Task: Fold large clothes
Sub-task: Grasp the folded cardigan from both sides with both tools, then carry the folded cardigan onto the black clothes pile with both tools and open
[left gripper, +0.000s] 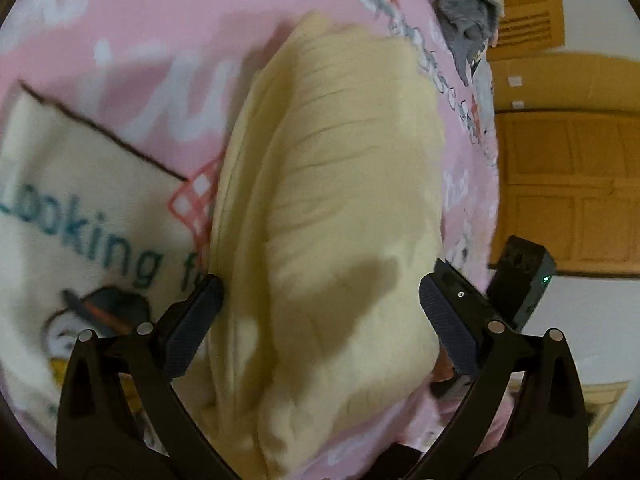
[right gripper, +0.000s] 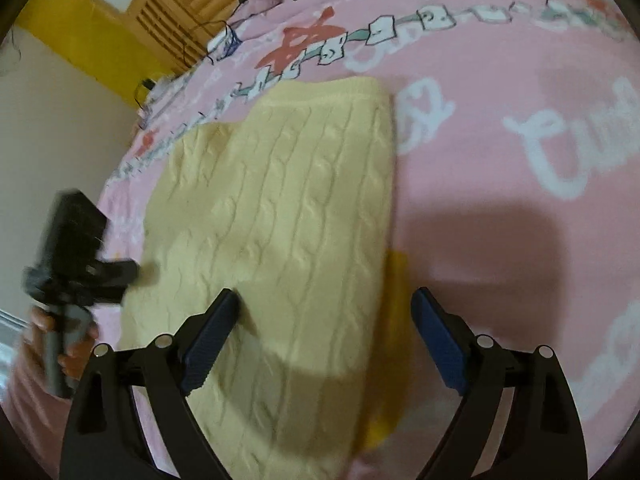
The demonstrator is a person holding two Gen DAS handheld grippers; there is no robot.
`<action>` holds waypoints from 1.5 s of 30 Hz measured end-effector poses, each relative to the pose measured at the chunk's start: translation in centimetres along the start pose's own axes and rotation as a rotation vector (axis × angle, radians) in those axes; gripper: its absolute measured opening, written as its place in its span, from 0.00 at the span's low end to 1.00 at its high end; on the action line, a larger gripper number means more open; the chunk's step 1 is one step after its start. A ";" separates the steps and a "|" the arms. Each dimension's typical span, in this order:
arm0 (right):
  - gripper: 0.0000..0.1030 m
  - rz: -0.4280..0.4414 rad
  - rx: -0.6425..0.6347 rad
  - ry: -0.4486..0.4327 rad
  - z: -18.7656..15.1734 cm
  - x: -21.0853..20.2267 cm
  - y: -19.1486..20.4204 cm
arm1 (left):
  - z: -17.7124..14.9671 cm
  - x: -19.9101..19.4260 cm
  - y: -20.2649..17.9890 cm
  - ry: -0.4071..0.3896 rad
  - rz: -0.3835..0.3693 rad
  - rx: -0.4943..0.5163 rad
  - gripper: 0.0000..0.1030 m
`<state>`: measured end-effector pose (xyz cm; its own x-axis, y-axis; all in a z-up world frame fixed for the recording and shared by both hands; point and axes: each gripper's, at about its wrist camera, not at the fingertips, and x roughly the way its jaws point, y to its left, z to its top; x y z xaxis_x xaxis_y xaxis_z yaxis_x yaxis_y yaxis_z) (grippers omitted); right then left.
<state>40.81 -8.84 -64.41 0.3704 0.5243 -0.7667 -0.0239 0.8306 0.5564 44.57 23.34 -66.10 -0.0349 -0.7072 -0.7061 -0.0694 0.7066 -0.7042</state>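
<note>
I see one pale yellow cable-knit sweater (right gripper: 280, 216), folded into a long slab, lying flat on a pink printed blanket (right gripper: 500, 128). My right gripper (right gripper: 326, 336) hangs over the sweater's near end w/ jaws spread wide, gripping nothing; its left pad sits above the knit, its right pad above bare blanket just past the sweater's right edge. A brighter yellow patch (right gripper: 394, 320) shows just beside that edge, between the pads; can't tell what it is.

My left gripper (left gripper: 320, 320) is also spread wide and empty, the sweater (left gripper: 332, 208) running fwd between its two pads, not pinched. Left of it: a cream panel on the blanket (left gripper: 80, 184) w/ teal lettering and a cartoon figure in a hat. Far ahead to the right, one heap of grey fabric (left gripper: 464, 8) at the blanket's edge. Right of it: orange-brown wooden doors (left gripper: 560, 184).

In the right wrist view the left gripper (right gripper: 92, 264) shows blurred at left, held by a hand (right gripper: 70, 344). Nothing blocks either tool
</note>
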 end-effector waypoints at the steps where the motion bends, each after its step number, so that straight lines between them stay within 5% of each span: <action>1: 0.84 0.034 0.018 0.003 0.0 0.2 -0.2 | 0.2 0.6 0.5 0.010 -0.019 0.011 0.94; 6: 0.94 0.135 0.048 0.046 0.6 1.4 -0.9 | 0.5 1.9 0.0 0.084 -0.042 0.212 0.94; 14: 0.94 0.119 -0.017 0.129 1.6 2.7 -0.5 | -2.1 2.7 -3.7 0.092 -0.202 0.286 0.94; 18: 0.94 0.066 -0.048 0.113 1.4 3.1 0.3 | -2.4 4.4 -4.7 0.112 -0.099 0.328 0.93; 19: 0.94 0.040 -0.053 0.099 1.2 3.0 0.7 | -2.1 5.0 -4.2 0.103 -0.087 0.289 0.86; 21: 0.86 -0.011 -0.066 0.064 0.7 3.0 1.3 | -2.2 5.4 -3.8 0.070 -0.048 0.227 0.75; 25: 0.48 -0.067 -0.110 -0.011 -0.6 1.5 3.0 | -3.0 5.0 -4.5 0.059 -0.059 0.150 0.46; 29: 0.29 -0.051 -0.109 -0.023 -0.9 -0.4 4.0 | -4.4 4.8 -6.5 0.041 -0.091 0.158 0.43; 36: 0.25 0.043 -0.119 -0.045 -3.0 -7.0 7.1 | -10.1 2.9 -7.9 0.045 -0.284 0.056 0.42; 39: 0.25 0.138 -0.109 -0.064 -5.2 -12.1 8.5 | -14.1 1.0 -9.5 0.014 -0.377 0.068 0.42; 45: 0.25 0.167 -0.292 -0.060 -9.0 -20.1 16.1 | -23.0 -4.5 -13.1 -0.103 -0.472 0.133 0.42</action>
<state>24.63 -4.27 -42.93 0.3924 0.6527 -0.6481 -0.3508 0.7576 0.5505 22.73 16.72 -52.05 0.0688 -0.9493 -0.3067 0.0736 0.3114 -0.9474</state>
